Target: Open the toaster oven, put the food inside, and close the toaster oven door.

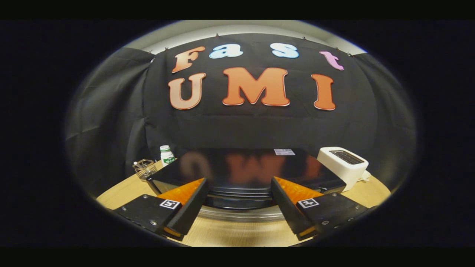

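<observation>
Gripper view: the toaster oven [245,174] is seen straight ahead of the released, empty jaws, its long axis running crosswise.

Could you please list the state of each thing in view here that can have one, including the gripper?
gripper: open, fingers spread apart above the table, holding nothing.
toaster oven: just beyond the fingers, glossy top up; door state cannot be told.
white toaster: upright beside the oven, slots empty.
bottle: upright, cap on.
wire basket: upright beside the bottle; contents unclear.
</observation>
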A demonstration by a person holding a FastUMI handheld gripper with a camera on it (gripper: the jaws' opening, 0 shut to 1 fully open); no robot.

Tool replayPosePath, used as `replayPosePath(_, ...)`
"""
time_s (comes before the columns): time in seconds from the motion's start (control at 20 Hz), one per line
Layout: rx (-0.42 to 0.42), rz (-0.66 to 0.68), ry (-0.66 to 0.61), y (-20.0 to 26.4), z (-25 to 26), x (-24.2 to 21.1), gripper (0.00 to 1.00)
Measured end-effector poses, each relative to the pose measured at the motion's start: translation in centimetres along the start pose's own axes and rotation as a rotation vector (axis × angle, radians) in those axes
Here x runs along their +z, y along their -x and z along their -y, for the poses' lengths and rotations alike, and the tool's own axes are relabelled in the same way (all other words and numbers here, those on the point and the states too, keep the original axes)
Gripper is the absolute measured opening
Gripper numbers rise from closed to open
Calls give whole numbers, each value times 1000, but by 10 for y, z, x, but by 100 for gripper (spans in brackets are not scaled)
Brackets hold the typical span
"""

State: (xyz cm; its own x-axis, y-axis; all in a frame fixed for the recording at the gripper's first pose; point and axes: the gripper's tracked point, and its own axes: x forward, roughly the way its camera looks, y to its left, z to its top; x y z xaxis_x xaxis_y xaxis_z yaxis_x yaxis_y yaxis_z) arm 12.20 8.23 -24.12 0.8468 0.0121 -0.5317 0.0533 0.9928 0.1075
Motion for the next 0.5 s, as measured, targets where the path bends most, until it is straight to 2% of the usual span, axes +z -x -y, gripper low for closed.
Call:
replayPosePath(0.2, 10, -2, 4, 7, -2, -4, 97)
replayPosePath(0.35, 23, 6, -34, 16, -4, -7, 89)
replayPosePath(0.5, 32, 1, -10, 29, -6, -14, 88)
